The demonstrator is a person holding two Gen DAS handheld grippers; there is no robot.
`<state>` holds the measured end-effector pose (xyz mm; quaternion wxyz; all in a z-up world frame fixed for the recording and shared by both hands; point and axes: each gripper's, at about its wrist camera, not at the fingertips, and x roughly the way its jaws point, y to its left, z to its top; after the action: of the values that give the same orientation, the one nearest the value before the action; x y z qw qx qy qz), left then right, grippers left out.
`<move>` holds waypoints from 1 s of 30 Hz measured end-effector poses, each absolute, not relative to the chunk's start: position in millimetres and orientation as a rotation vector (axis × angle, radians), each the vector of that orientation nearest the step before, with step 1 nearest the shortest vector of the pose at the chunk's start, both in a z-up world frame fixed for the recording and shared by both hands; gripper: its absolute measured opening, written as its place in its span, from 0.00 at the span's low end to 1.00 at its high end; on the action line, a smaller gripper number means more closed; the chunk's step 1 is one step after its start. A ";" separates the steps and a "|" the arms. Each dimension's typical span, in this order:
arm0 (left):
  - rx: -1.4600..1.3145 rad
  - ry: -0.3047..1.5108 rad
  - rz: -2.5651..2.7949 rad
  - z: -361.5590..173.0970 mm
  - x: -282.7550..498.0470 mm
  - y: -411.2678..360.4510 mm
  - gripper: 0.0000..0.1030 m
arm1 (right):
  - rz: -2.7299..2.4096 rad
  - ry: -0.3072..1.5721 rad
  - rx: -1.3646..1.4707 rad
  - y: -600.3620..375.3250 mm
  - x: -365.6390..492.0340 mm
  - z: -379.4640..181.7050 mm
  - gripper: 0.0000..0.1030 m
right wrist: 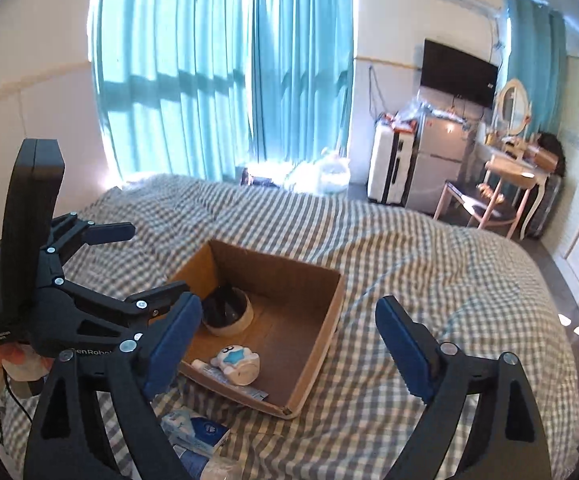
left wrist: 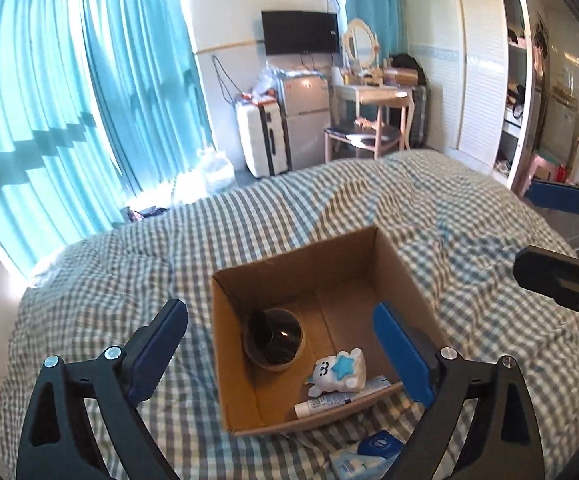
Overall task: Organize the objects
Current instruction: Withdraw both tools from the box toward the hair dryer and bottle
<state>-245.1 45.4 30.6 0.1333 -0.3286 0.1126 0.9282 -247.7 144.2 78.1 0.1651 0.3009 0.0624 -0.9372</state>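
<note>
Jaws of left gripper [left wrist: 280, 354] wide apart, gripping nothing, hovering over cardboard box [left wrist: 405, 272] on checkered bedspread [left wrist: 249, 224]. Right gripper [right wrist: 288, 354] jaws likewise spread, empty, box just ahead between them. Inside box: dark cup [left wrist: 272, 339] at left wall, white plush toy [left wrist: 339, 372] and tube [left wrist: 321, 403] near front wall. Blue packets [left wrist: 369, 454] on bedspread, just outside box front.

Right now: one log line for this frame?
left gripper: open, empty | right gripper: open, empty | cardboard box: cup, plush toy, tube | bed: blue packets
</note>
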 end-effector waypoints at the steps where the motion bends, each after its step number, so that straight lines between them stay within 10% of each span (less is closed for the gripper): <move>1: -0.948 0.314 2.702 37.3 -238.4 43.7 0.95 | -2.677 0.178 0.843 145.2 -239.3 86.3 0.87; 18: -0.878 0.184 2.851 80.1 -110.3 6.7 1.00 | -2.764 0.345 0.641 147.7 -96.4 141.3 0.97; 30: -0.941 0.094 2.935 38.8 -66.9 2.2 1.00 | -2.764 0.290 0.683 143.7 -44.0 80.7 0.98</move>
<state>-66.9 2.2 38.8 0.0289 -0.3049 0.0304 0.9515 -44.0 143.7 80.7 0.1393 0.2363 0.1002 -0.9564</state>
